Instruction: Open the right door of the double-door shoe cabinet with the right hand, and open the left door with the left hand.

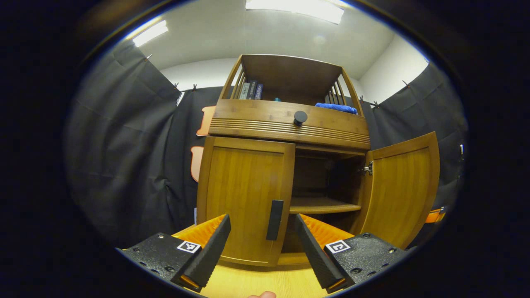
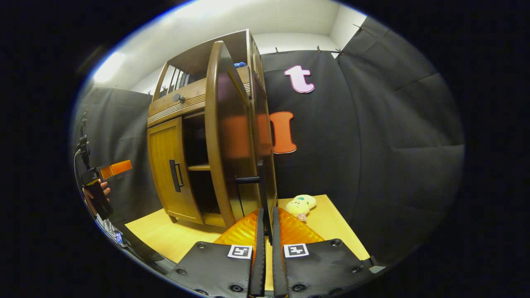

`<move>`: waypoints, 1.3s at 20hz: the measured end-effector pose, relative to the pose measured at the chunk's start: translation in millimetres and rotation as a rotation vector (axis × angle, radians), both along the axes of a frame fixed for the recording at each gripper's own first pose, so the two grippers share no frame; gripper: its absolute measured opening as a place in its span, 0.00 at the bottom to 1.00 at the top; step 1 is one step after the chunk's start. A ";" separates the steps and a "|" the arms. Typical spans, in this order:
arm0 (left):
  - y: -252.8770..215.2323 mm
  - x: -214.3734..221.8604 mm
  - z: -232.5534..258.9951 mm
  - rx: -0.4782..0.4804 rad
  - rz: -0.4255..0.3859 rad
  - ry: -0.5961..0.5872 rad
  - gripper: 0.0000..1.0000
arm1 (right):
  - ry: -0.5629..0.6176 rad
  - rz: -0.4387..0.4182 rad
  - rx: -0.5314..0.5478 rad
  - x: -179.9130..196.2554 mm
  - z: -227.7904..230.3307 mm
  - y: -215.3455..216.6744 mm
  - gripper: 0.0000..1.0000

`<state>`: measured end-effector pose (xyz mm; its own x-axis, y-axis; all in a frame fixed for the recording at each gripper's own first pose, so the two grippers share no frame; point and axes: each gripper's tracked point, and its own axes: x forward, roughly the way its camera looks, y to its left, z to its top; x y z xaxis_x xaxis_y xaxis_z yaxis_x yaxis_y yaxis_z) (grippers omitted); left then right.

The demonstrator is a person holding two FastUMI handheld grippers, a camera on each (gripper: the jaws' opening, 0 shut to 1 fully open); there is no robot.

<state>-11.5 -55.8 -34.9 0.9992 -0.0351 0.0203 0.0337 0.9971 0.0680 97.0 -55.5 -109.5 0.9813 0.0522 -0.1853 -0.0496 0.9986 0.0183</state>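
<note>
Where cabinet (image 1: 285, 165) stands: pale wood tabletop (image 2: 174, 236), black-draped booth.

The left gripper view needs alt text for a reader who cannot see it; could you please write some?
The open left gripper faces the shoe cabinet's closed left door, its fingers on either side of the dark vertical handle without touching it. The right door stands open, showing a shelf inside.
</note>
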 end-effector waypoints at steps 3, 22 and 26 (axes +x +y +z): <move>-5.1 15.9 -5.0 0.001 -0.030 -0.006 0.92 | -0.026 -0.124 -0.027 -12.9 9.7 -21.1 0.14; -16.7 158.7 -87.5 0.042 -0.105 0.057 0.91 | -0.056 -0.247 0.001 -43.8 28.2 32.8 0.98; -7.2 180.2 -107.4 0.035 -0.072 0.100 0.92 | -0.067 -0.246 0.013 -37.5 30.5 36.6 0.98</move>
<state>168.8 -63.0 -142.4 0.9910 -0.1061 -0.0819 0.1138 0.9890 0.0950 59.5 -18.9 -78.9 0.9747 -0.1880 -0.1207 0.1935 0.9804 0.0356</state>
